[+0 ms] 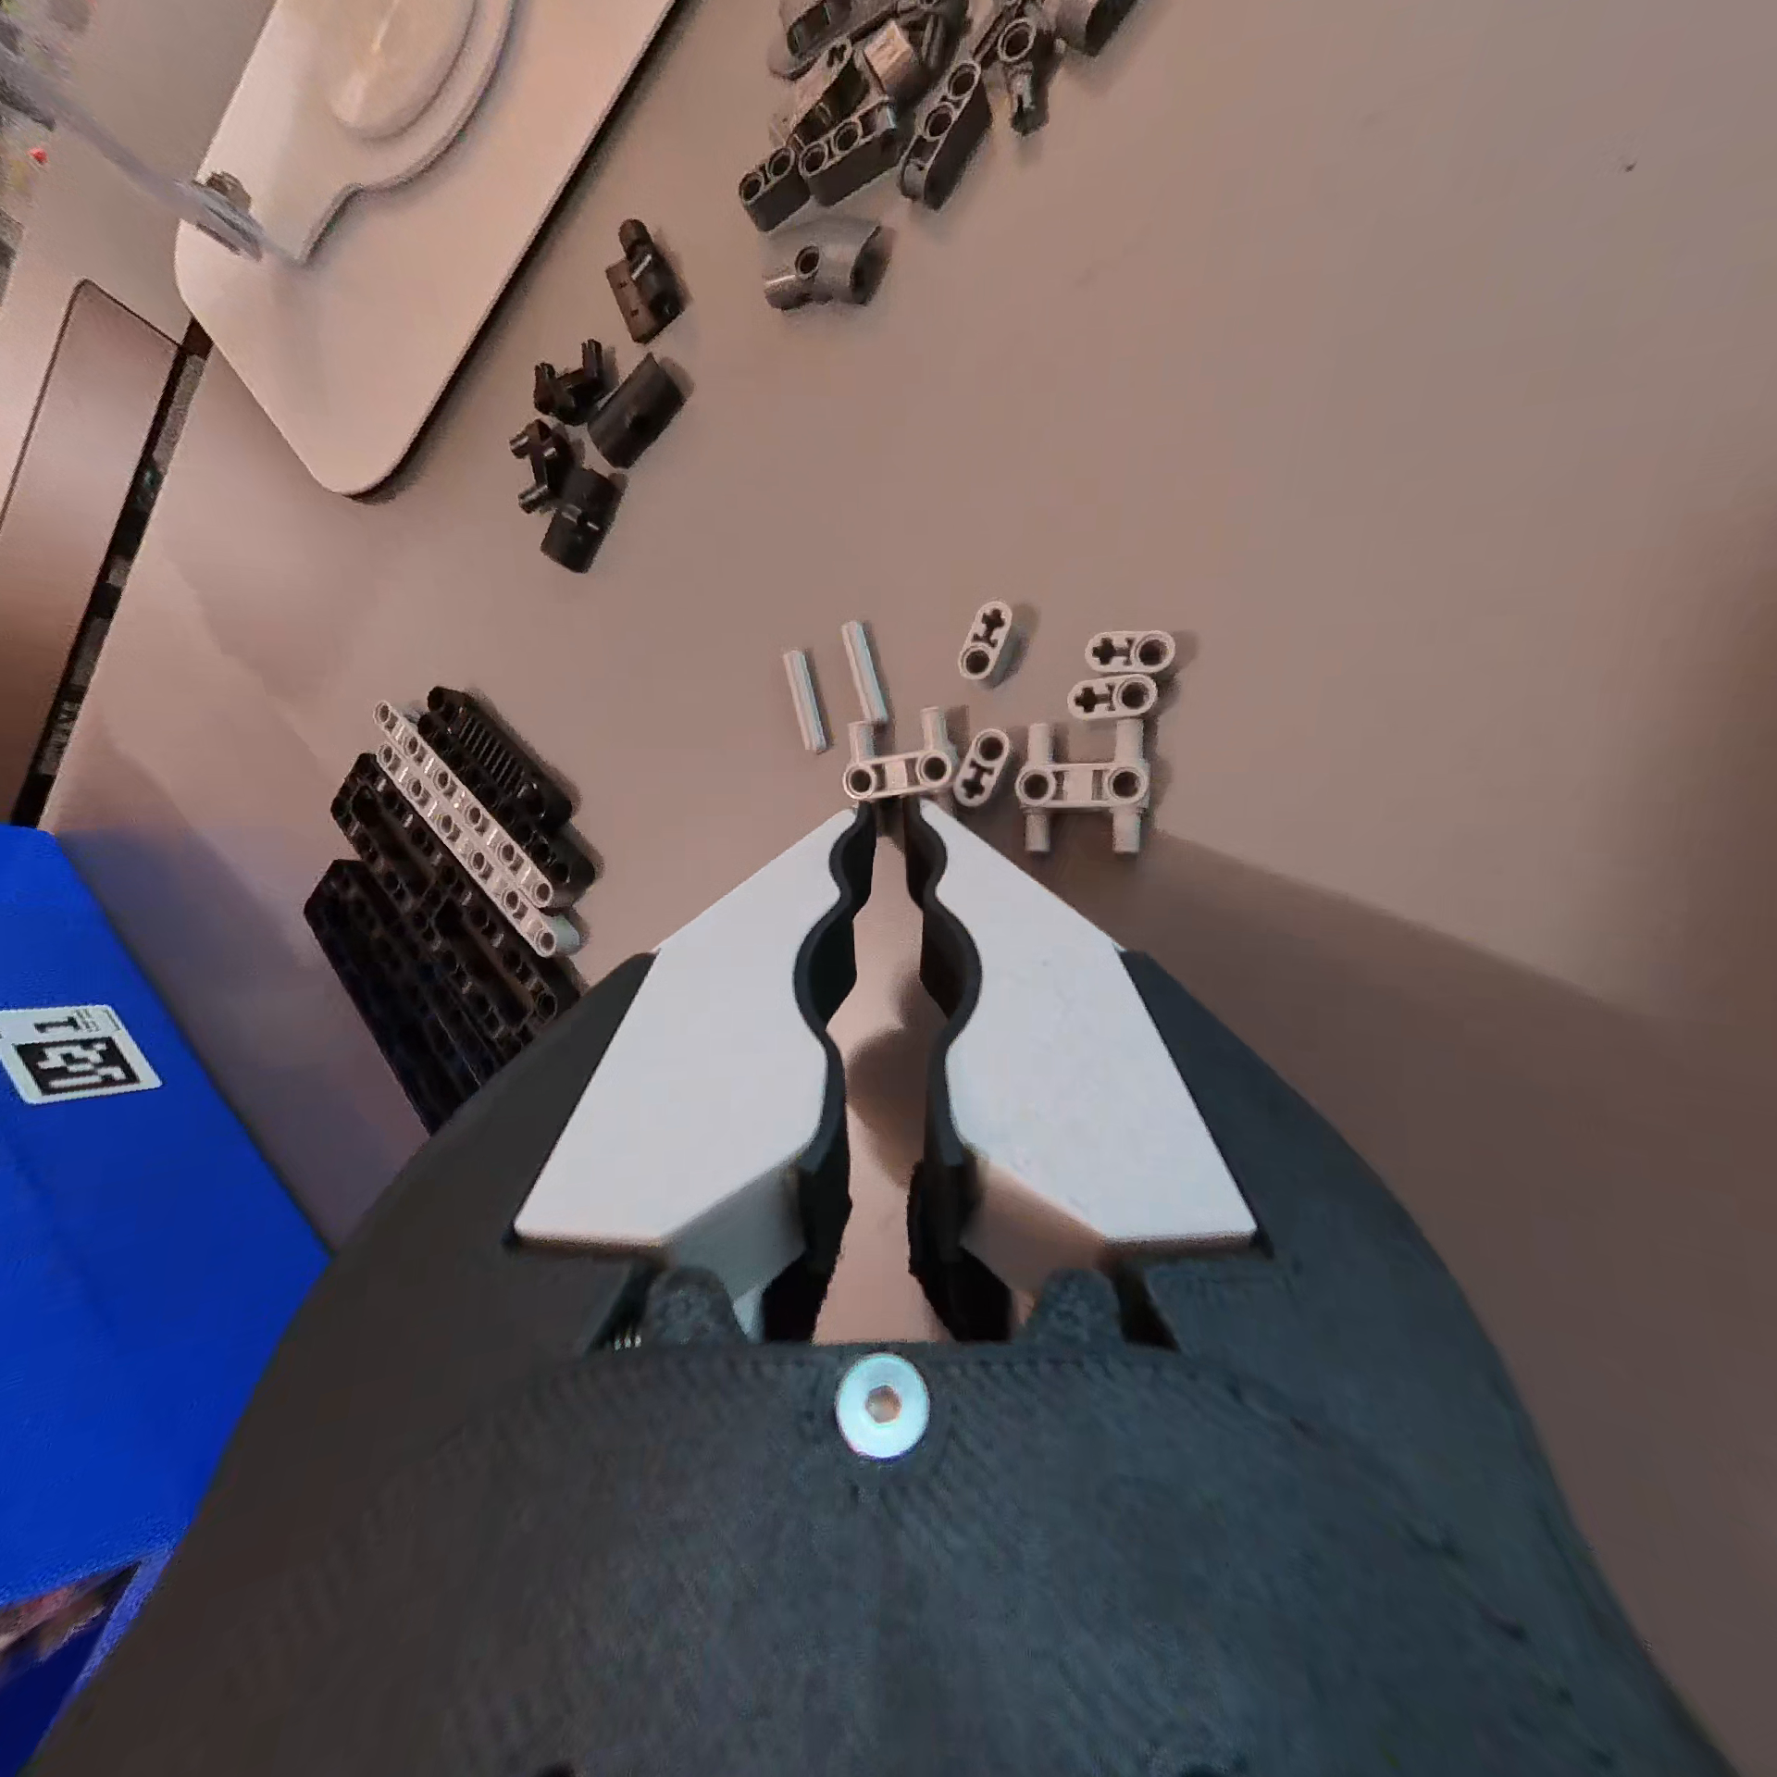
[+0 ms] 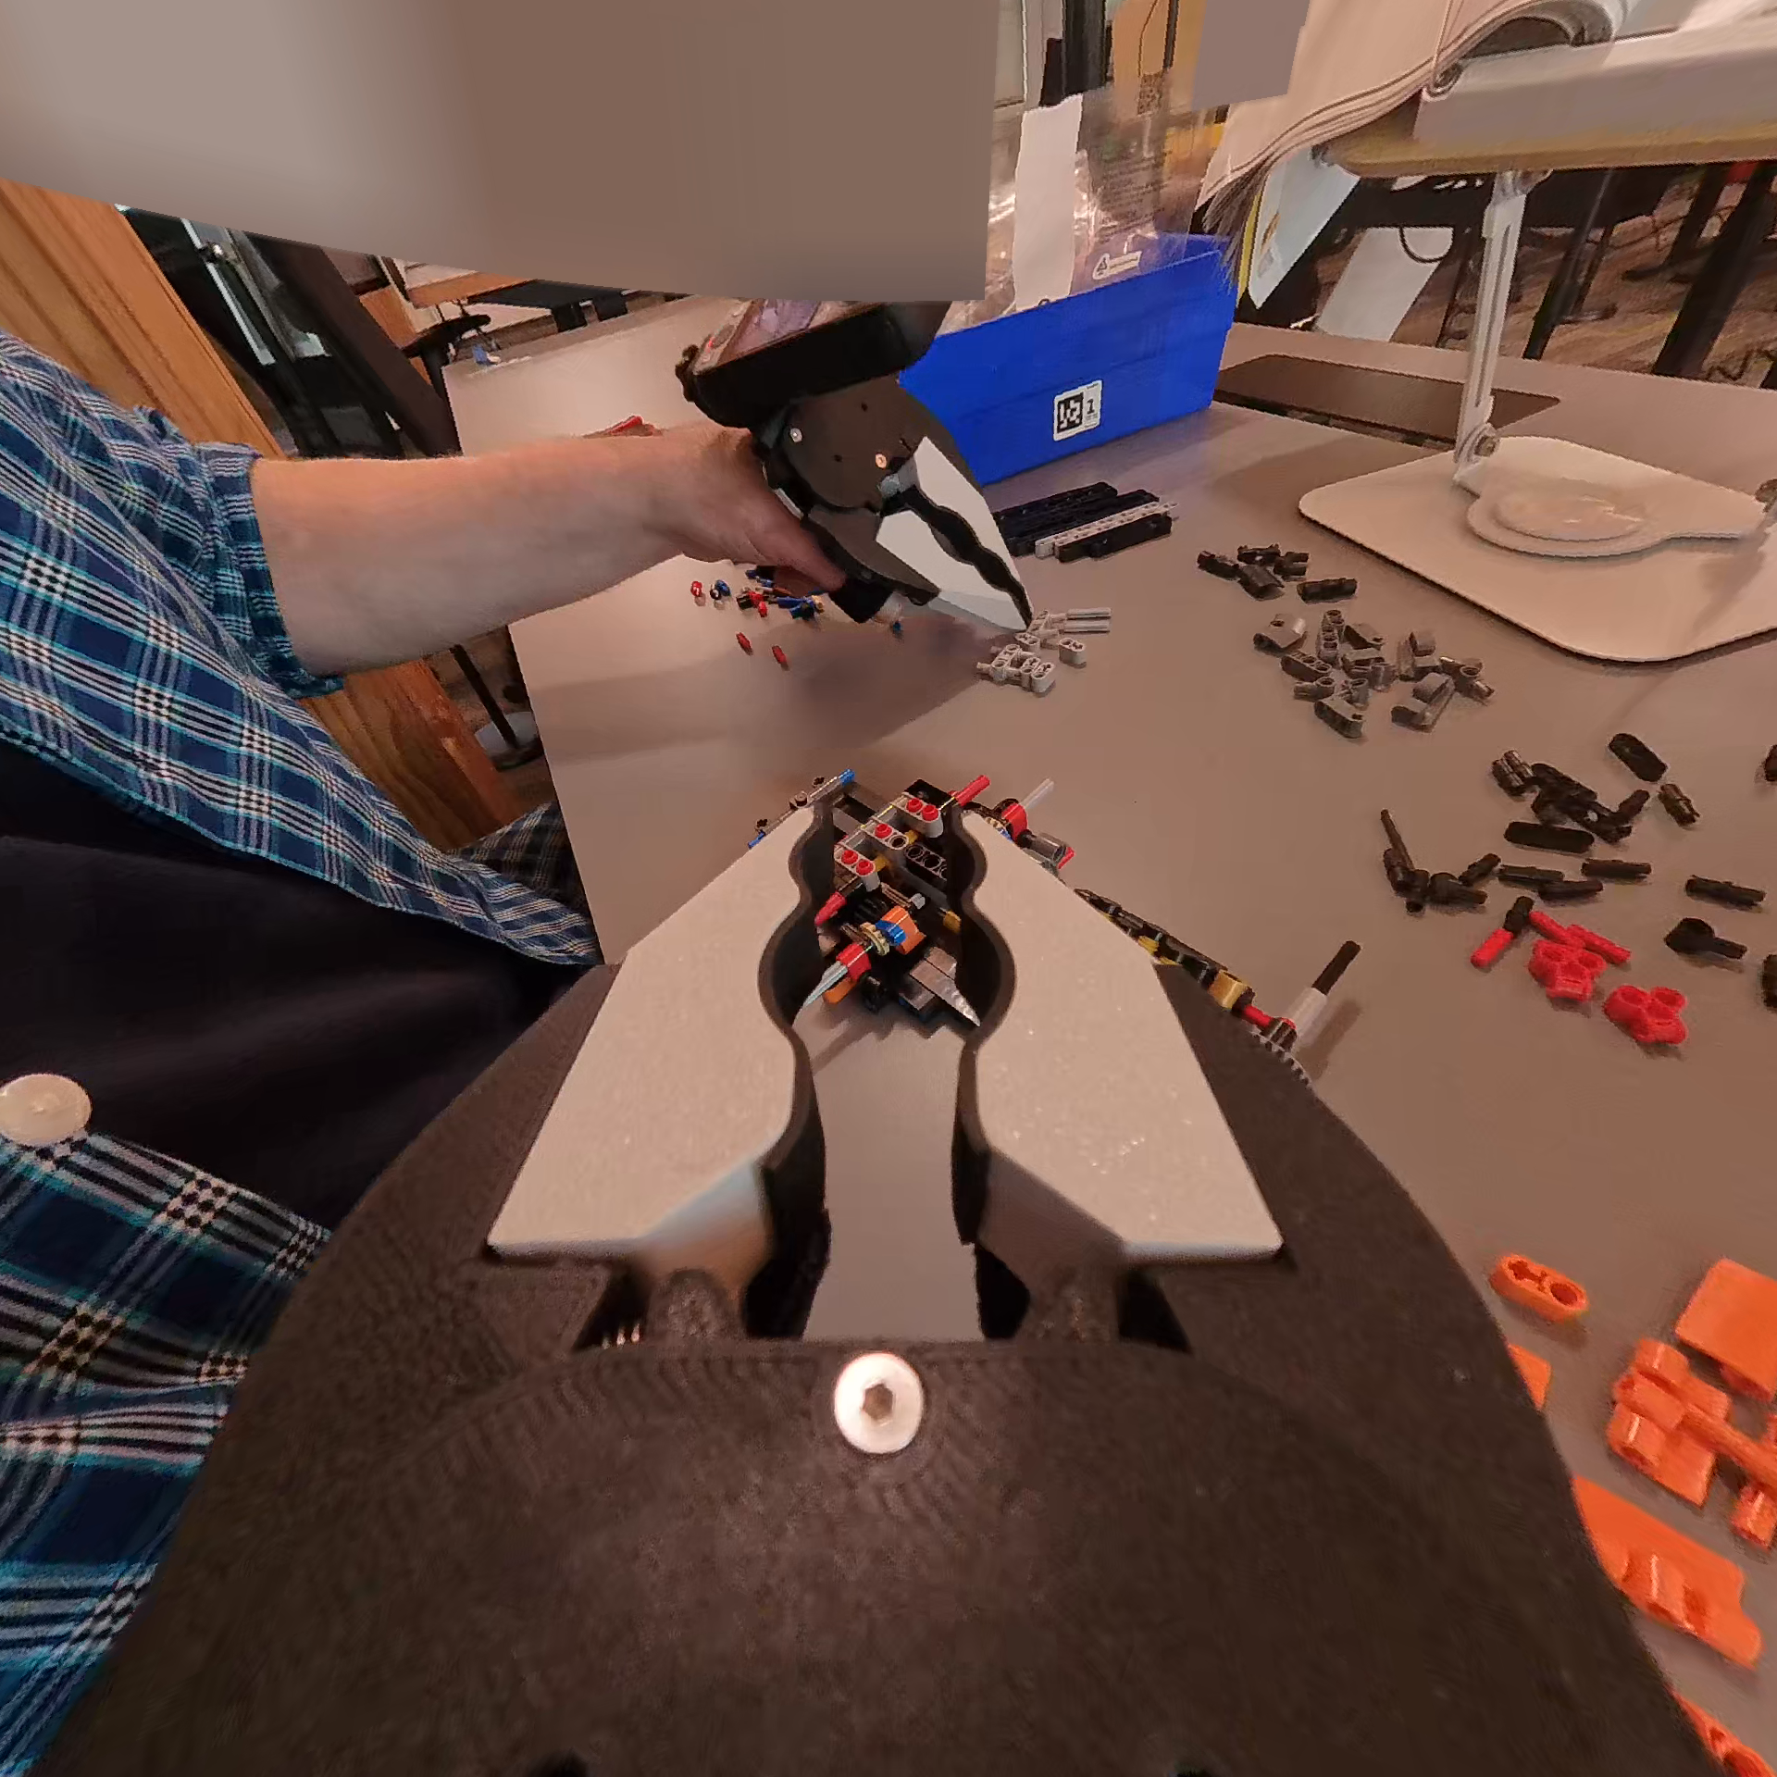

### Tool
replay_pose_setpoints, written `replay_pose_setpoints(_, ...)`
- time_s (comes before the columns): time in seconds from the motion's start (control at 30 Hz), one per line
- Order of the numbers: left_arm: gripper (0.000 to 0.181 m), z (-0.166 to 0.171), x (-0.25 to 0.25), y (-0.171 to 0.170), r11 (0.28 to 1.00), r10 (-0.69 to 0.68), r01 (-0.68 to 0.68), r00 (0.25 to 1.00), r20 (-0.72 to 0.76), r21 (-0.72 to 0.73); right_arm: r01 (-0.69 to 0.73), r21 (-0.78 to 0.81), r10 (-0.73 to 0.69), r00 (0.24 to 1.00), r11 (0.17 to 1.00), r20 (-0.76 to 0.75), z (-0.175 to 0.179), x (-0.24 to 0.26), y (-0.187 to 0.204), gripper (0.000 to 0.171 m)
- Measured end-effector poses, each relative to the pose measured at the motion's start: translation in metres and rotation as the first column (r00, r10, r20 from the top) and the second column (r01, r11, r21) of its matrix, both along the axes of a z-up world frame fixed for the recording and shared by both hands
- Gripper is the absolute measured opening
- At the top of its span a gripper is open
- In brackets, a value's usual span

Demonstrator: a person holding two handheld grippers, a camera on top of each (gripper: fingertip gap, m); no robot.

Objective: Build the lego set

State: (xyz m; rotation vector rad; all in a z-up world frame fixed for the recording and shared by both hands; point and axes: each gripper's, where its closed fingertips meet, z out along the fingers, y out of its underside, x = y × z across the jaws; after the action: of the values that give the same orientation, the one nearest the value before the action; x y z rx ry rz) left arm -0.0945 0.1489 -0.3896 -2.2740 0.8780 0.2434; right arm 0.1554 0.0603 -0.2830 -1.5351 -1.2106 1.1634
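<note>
In the left wrist view my left gripper (image 1: 889,817) is narrowly open and empty. Its tips rest at the near edge of a light grey H-shaped connector (image 1: 899,769) on the table. A second such connector (image 1: 1082,784), two grey axles (image 1: 806,700) and small grey two-hole links (image 1: 1130,652) lie around it. The left gripper also shows in the right wrist view (image 2: 1021,615), tips down on these grey parts. My right gripper (image 2: 894,827) is shut on the partly built lego assembly (image 2: 894,865), which rests low over the table near its front edge.
A stack of black and grey beams (image 1: 452,894) and a blue bin (image 1: 125,1250) lie to the left. Black connectors (image 1: 596,442), a dark grey pile (image 1: 865,125) and a white stand base (image 1: 404,240) lie beyond. Black pins (image 2: 1558,846), red parts (image 2: 1587,971) and orange parts (image 2: 1683,1423) lie right. The left gripper's tips are roughly 30 cm from the right gripper's.
</note>
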Motion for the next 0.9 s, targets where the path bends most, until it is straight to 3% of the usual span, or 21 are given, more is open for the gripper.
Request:
replay_pose_setpoints(0.17,0.005,0.022,-0.010,0.002,0.998,0.038,-0.041,0.996,0.078,0.038,0.015,0.019,-0.014,1.000,1.000,-0.015,0.003,0.005,0.003,0.019)
replay_pose_setpoints(0.33,0.002,0.029,-0.016,0.017,0.999,0.036,-0.036,0.999,0.008,0.038,0.002,0.005,-0.002,0.999,1.000,-0.038,0.004,0.006,0.002,0.019)
replay_pose_setpoints(0.53,0.000,0.009,-0.014,0.040,0.999,0.022,-0.023,0.999,-0.031,-0.040,-0.012,0.022,0.013,0.999,1.000,-0.034,0.004,0.005,-0.002,0.019)
replay_pose_setpoints(0.9,0.000,-0.003,0.008,0.035,0.995,-0.021,0.020,1.000,-0.006,-0.099,-0.017,0.022,0.018,0.998,1.000,-0.056,0.008,0.012,-0.001,0.017)
